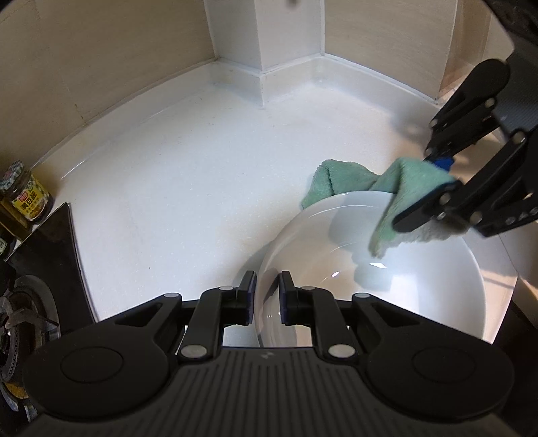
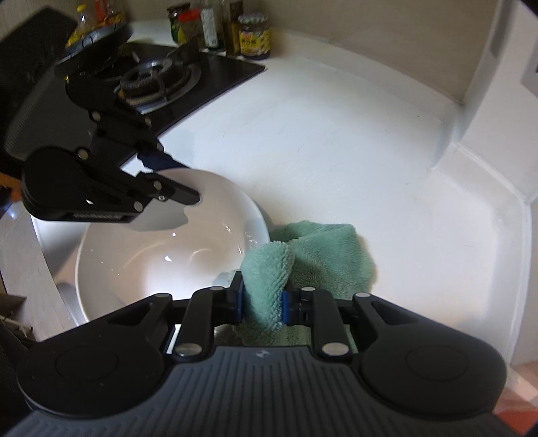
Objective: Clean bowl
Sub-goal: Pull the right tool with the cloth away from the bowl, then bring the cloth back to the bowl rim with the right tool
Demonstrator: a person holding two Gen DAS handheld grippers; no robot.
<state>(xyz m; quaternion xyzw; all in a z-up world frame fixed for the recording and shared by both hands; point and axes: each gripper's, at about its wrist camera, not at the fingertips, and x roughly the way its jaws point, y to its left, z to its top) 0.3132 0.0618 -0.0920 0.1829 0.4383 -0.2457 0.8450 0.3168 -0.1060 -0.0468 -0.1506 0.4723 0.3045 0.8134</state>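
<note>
Black glass of a gas hob is seen at the far left of the white surface, with a burner ring on it. A row of jars and bottles is ranged along the wall behind the hob; one yellow-labelled jar is noted beside the hob's corner in the left wrist view.

The white bowl is located near the front edge of the surface, right of the hob, and appears tilted, though this is not certain. Its near rim is gripped by the left hand-held gripper: the jaws are drawn in narrow, one blue-padded finger on the outside of the bowl wall and the other on the inside. The same gripper is seen across the bowl in the right wrist view, closed over the rim.

A green terry cloth is recorded at the bowl's right side. One part lies on the surface against the outer wall of the bowl; a fold is pinched between the blue pads of the right hand-held gripper, jaws narrow and closed on the fabric. In the left wrist view the right hand-held gripper is seen above the bowl's far rim, with a corner of the cloth hanging into the bowl.
</note>
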